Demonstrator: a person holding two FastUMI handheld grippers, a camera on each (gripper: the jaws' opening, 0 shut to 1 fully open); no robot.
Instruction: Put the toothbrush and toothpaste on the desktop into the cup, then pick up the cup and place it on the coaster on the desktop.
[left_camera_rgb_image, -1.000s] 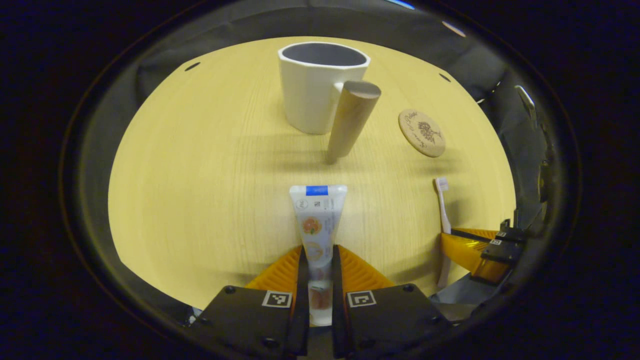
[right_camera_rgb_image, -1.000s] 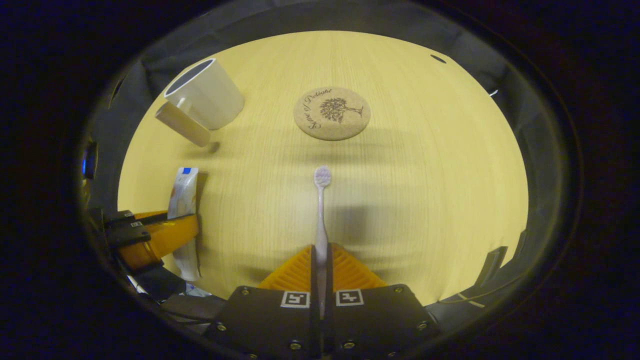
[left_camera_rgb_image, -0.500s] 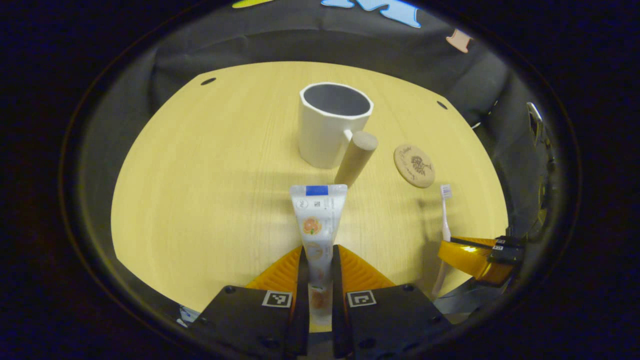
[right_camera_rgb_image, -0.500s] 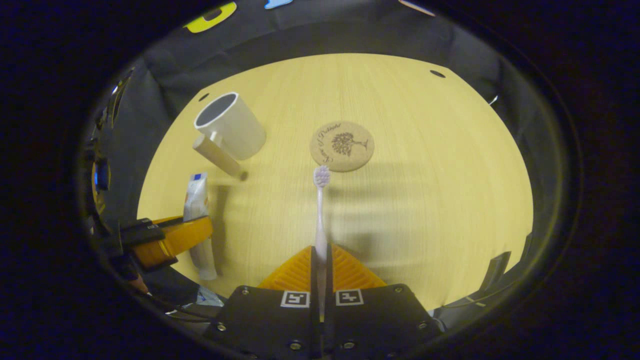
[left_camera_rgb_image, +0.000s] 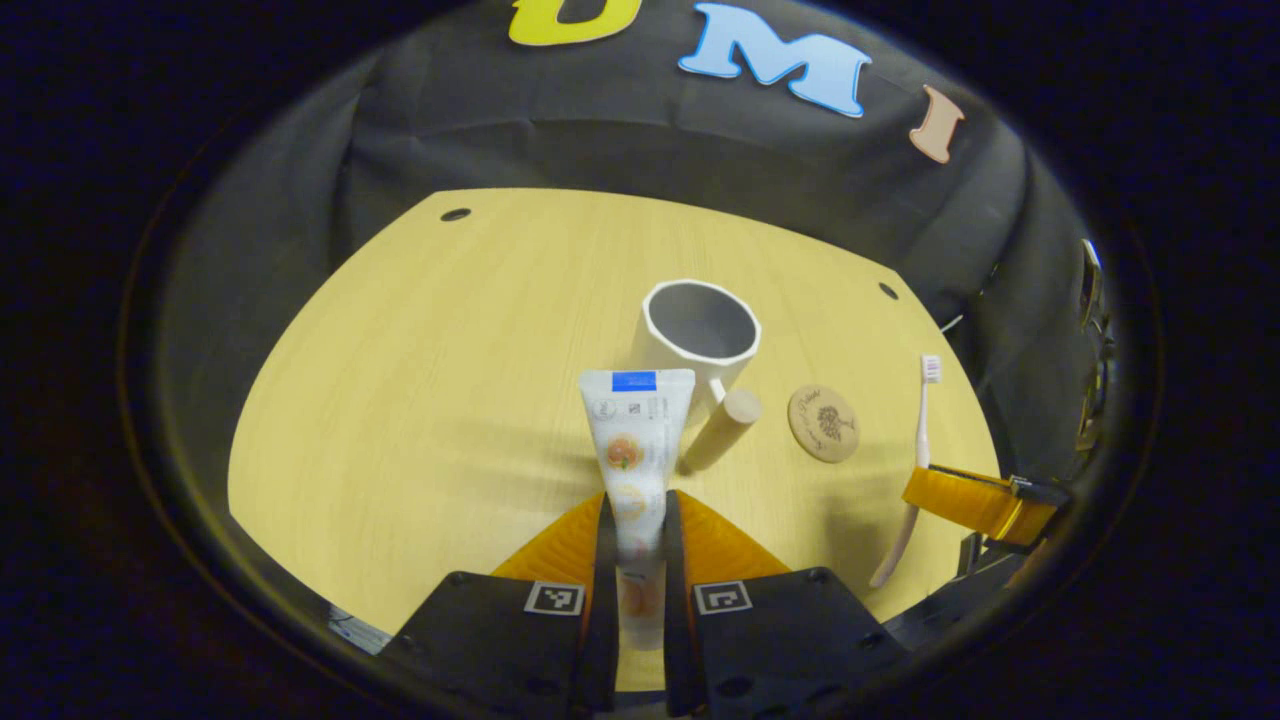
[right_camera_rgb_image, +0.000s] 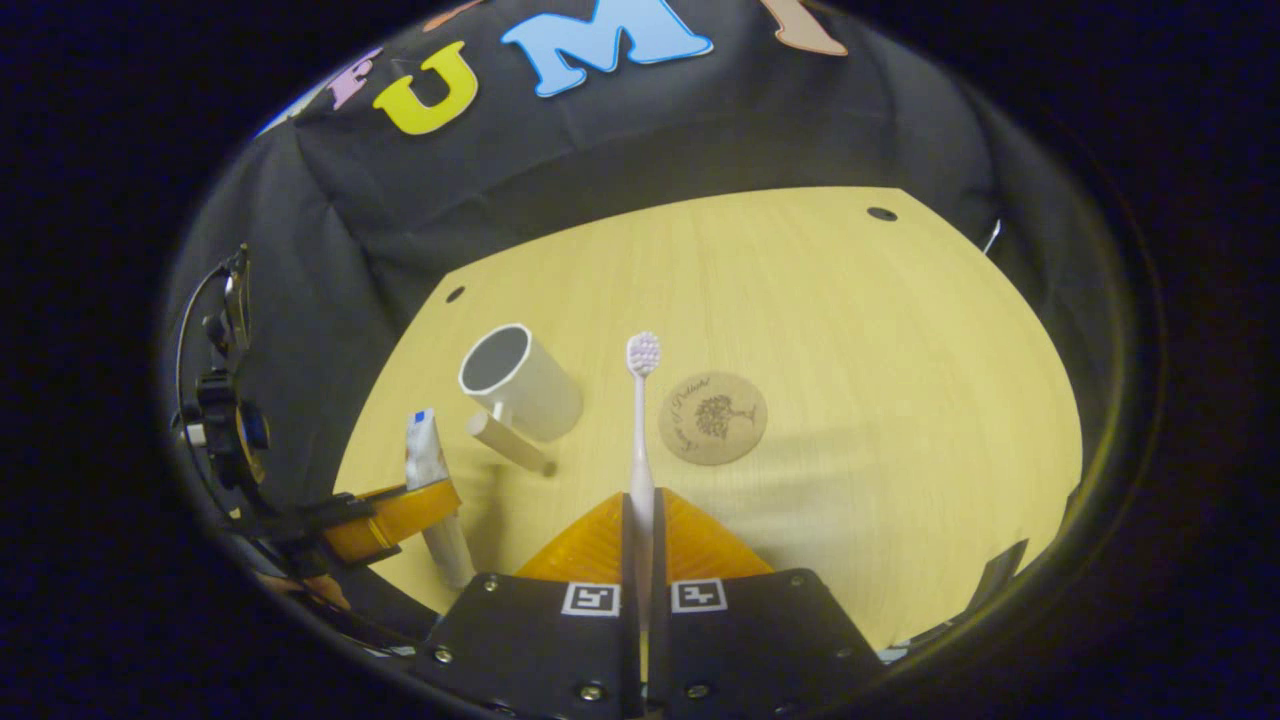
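Above desktop (left_camera_rgb_image: 400, 400): toothpaste (left_camera_rgb_image: 634, 440), toothbrush (right_camera_rgb_image: 640, 430) clamped (cup (left_camera_rgb_image: 697, 335) hollow).

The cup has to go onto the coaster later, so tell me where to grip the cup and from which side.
Judging by its shape, grip the cup by its wooden handle, a straight peg angling down off the wall on the coaster side. Approach from that side, fingers across the peg. The wall looks too wide for the fingers. Both grippers are occupied now: left gripper holds the toothpaste, right gripper the toothbrush.

Left hand-held gripper (left_camera_rgb_image: 635, 530) and right hand-held gripper (right_camera_rgb_image: 641, 530) are both clamped closed, raised above the desk.
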